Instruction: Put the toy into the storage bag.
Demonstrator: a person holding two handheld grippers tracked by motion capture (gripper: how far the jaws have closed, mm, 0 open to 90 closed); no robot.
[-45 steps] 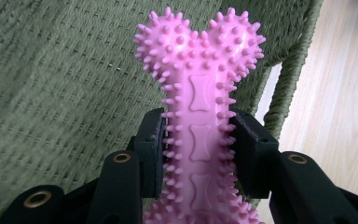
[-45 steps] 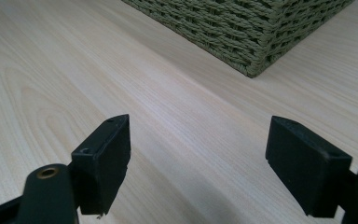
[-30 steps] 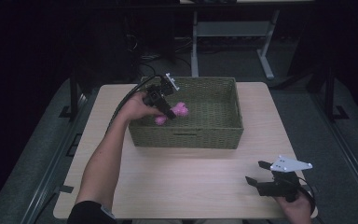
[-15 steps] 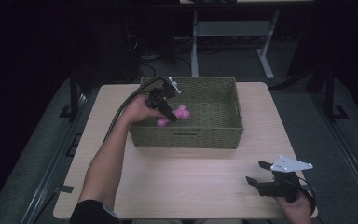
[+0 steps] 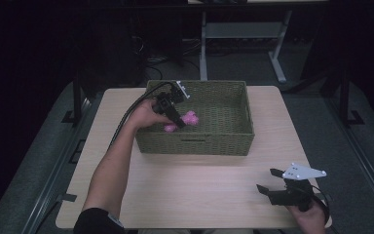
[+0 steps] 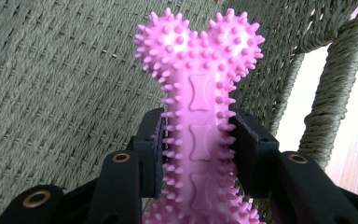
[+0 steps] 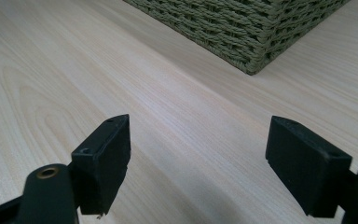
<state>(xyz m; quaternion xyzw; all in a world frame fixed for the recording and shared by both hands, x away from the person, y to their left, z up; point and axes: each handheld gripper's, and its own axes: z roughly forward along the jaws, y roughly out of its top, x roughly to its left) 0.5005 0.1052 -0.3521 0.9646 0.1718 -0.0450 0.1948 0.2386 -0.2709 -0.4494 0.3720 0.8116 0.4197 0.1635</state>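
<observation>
Gripping pink bone toy (image 6: 200,130) mid-shaft with my left gripper (image 5: 174,113), inside basket (image 5: 241,146) near its left wall; toy not yet released. Right gripper (image 7: 198,163) idle, jaws wide apart, at table's (image 5: 199,190) front right corner.

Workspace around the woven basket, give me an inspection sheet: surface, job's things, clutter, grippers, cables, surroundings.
Surface: light wooden table, bare in front of the basket.
Job's things: pink spiky bone toy held over the inside of the green woven basket.
Clutter: nothing seen.
Grippers: left gripper shut on the toy's shaft; right gripper open, low over the table's near right corner, nothing between its jaws.
Cables: black cable trails from the left gripper across the table's left side.
Surroundings: dark floor; a grey desk frame behind the table.
</observation>
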